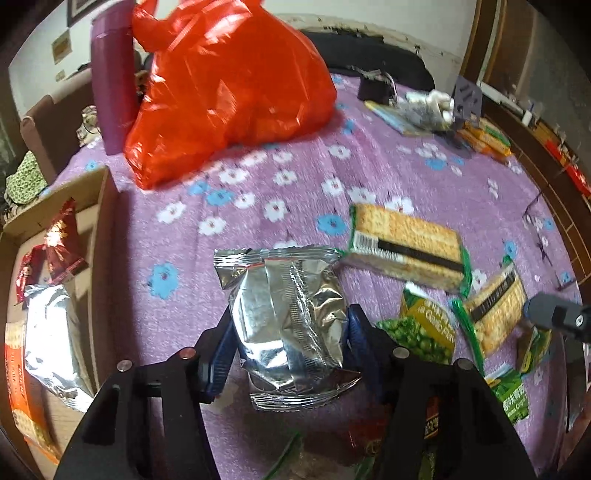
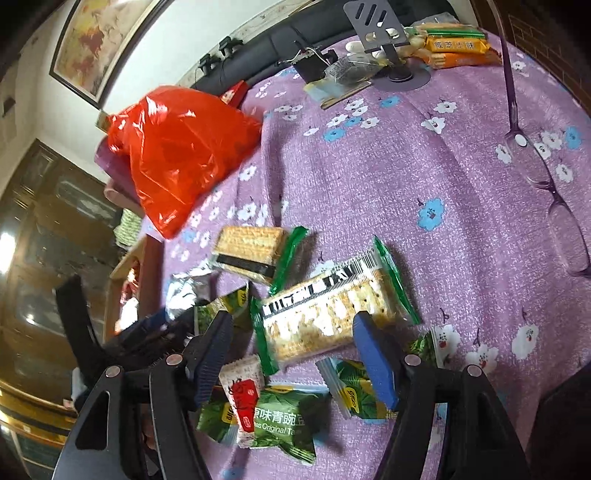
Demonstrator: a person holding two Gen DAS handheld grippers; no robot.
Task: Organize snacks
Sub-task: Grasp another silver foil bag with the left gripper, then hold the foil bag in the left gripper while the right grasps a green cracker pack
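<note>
My left gripper points down at the purple flowered cloth, and its blue pads press both sides of a crinkled silver foil packet lying there. To its right lie two cracker packs in green wrappers and green pea packets. In the right wrist view my right gripper stands open over the nearer cracker pack. Its right finger overlaps the pack's lower corner, while the left finger is apart from it. More pea packets and a small red-and-white packet lie under it.
A cardboard box at the left edge holds red, silver and orange packets. A red plastic bag and a purple bottle stand behind. Glasses lie at the right; a phone stand and orange snack boxes sit at the far edge.
</note>
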